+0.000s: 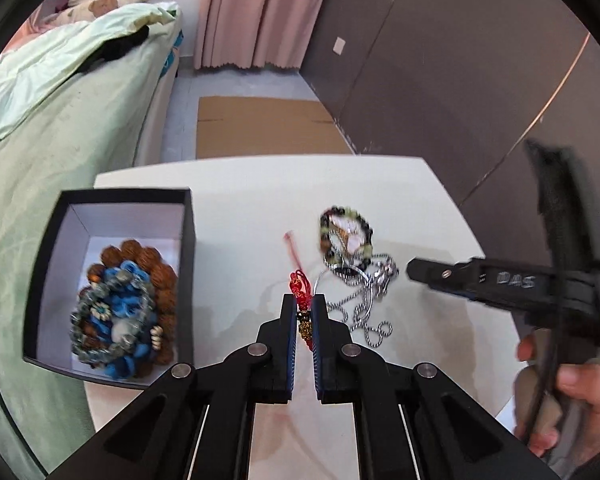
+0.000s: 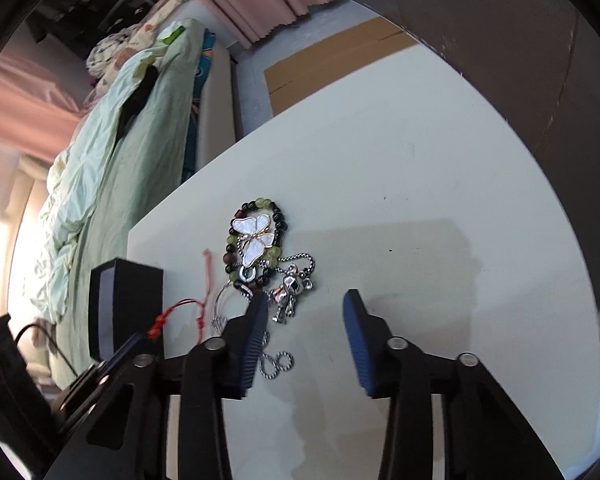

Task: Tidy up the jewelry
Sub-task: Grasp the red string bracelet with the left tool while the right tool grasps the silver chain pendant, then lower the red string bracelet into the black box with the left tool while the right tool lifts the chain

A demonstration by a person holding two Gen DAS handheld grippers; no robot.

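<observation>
Red cord and gold beads make up the knotted charm (image 1: 303, 312) clamped between the closed fingers of the left hand-held gripper (image 1: 304, 302), above the white bench (image 1: 240, 200); its thin pink loop (image 1: 292, 248) trails toward 12 o'clock. At 9 o'clock from that charm stands the black box (image 1: 188, 240), white inside, holding a heap of brown, blue and grey bead bracelets (image 1: 120, 304). At 1 o'clock lies the tangle left on the bench: a green-and-black bead bracelet (image 2: 278, 224) with a pale butterfly pendant (image 2: 256, 240) on top of it, a silver ball chain (image 1: 364, 312) and a small metal bear charm (image 2: 288, 292), all touching. The right hand-held gripper (image 2: 306, 298) hovers with jaws spread wide, its left finger just beside the bear and over the chain. At 9 o'clock past the box runs a bed with a green quilt (image 1: 60, 140); flat cardboard (image 1: 260, 128) lies on the floor at 12 o'clock, before pink curtains (image 1: 256, 12).
</observation>
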